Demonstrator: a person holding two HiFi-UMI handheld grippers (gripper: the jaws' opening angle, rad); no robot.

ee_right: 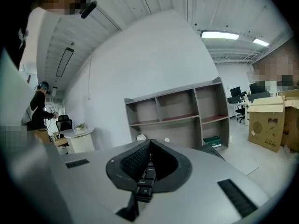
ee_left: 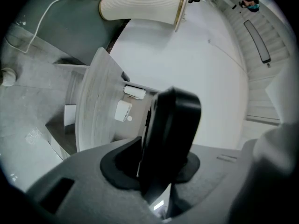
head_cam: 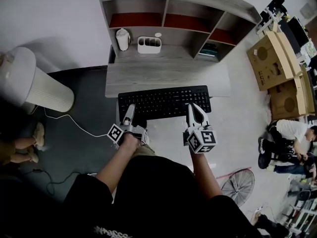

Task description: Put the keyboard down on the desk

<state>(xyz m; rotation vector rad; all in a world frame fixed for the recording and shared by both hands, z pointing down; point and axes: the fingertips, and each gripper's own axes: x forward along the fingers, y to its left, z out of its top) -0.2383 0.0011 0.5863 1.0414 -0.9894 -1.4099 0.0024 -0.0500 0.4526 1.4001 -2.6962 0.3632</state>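
While your left tongs point(head_cam: 130, 111) and right tongs point(head_cam: 196, 112) each pinch the near side of the keyboard point(head_cam: 164, 102), closed down tight on its thin body, hold it level. It lies across the near edge of the surface point(head_cam: 168, 76), its near half hanging past; whether it touches is unclear. Carry it farther in, lower both ends together, and let go only once it rests flat, well short of the white organiser point(head_cam: 149, 44).
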